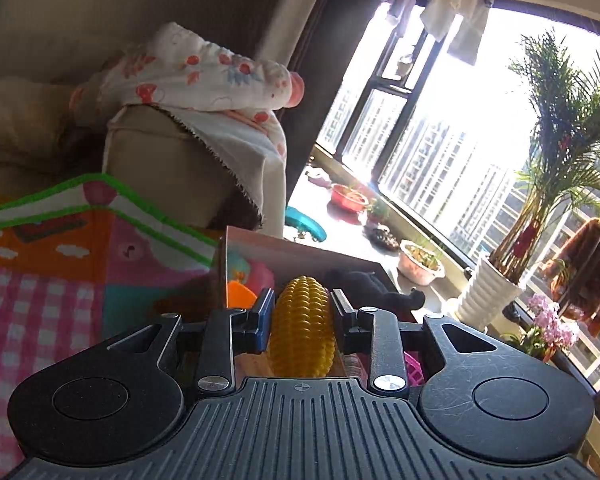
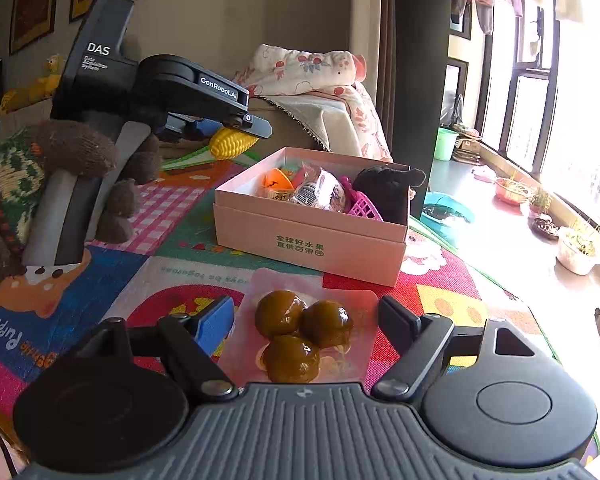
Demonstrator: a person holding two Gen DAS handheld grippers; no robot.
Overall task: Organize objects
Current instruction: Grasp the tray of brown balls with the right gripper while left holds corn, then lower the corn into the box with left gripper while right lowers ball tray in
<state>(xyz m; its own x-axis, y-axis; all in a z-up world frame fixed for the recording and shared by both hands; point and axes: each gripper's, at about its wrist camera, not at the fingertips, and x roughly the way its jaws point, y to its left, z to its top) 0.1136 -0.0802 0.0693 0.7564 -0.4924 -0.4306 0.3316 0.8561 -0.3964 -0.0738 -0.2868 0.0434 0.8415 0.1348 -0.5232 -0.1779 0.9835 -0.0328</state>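
My left gripper (image 1: 302, 300) is shut on a yellow toy corn cob (image 1: 302, 328), held lengthwise between the pads. In the right wrist view the same gripper (image 2: 256, 126) carries the corn (image 2: 232, 144) in the air, left of and behind the pink cardboard box (image 2: 308, 236). The open box holds an orange toy (image 2: 278, 182), a wrapped packet (image 2: 320, 192), a pink basket (image 2: 364, 206) and a black plush (image 2: 384, 192). My right gripper (image 2: 306, 308) stands wide, its fingers against both edges of a clear pink packet of three brown balls (image 2: 284, 312), in front of the box.
A colourful play mat (image 2: 180, 240) lies under everything. A hand in a brown knitted glove (image 2: 76, 152) holds the left gripper's handle. Behind stands a beige sofa arm with a floral blanket (image 2: 308, 68). A sill with plant pots (image 2: 576, 248) and a green bucket (image 2: 444, 142) runs along the window at right.
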